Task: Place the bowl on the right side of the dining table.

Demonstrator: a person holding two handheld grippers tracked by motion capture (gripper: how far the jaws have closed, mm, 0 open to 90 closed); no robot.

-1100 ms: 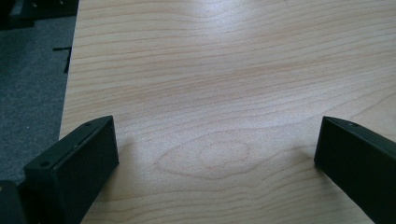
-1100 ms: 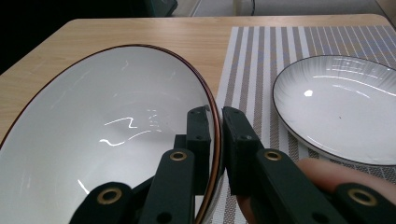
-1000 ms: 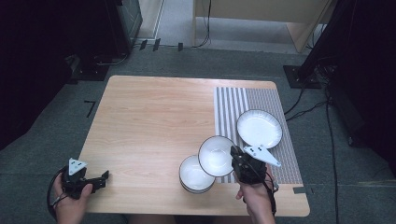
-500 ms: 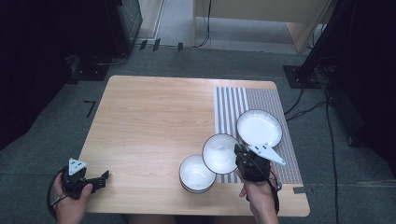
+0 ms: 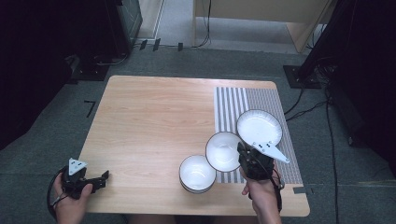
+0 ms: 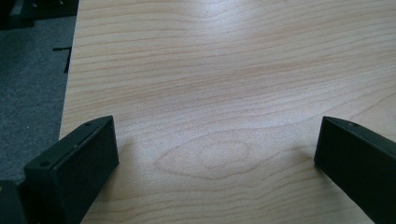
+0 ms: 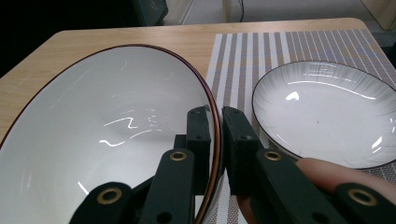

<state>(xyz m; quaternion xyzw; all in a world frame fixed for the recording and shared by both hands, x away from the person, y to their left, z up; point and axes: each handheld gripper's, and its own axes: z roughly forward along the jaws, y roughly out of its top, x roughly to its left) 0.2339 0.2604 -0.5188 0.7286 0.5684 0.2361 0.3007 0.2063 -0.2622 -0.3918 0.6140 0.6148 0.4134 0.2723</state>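
white bowl, held: glazed white inside with a thin dark-red rim (image 5: pixel 224 151); lifted clear of the table, tilted, straddling the near left edge of the striped mat.
right gripper: (image 5: pixel 243 154) clamped on the held bowl's rim; in the right gripper view the two black jaws stand almost together with the rim (image 7: pixel 212 121) between them, one jaw inside the bowl, one outside.
bowl vs gripper: from the gripper the bowl spreads out toward 9 to 10 o'clock in the high view; the pinch sits on the bowl's 3 o'clock edge.
right hand: (image 5: pixel 259 196) comes in from the table's near edge at about 6 o'clock of the gripper; a fingertip (image 7: pixel 327 170) shows beside the outer jaw.
second bowl: white, same make (image 5: pixel 197 173), resting on bare wood at about 7 o'clock of the held bowl; their outlines overlap from above, contact cannot be told.
plate: shallow white dish with a dark edge (image 5: pixel 259 128) on the mat, at about 1 o'clock of the held bowl, just beside it.
striped mat: grey and white stripes (image 5: pixel 229 100), right part of the wooden table (image 5: pixel 154 116).
left gripper: (image 5: pixel 100 179) at the table's near left corner, held in the left hand (image 5: pixel 70 203); jaws wide apart over bare wood, nothing between them in the left gripper view (image 6: pixel 215 154).
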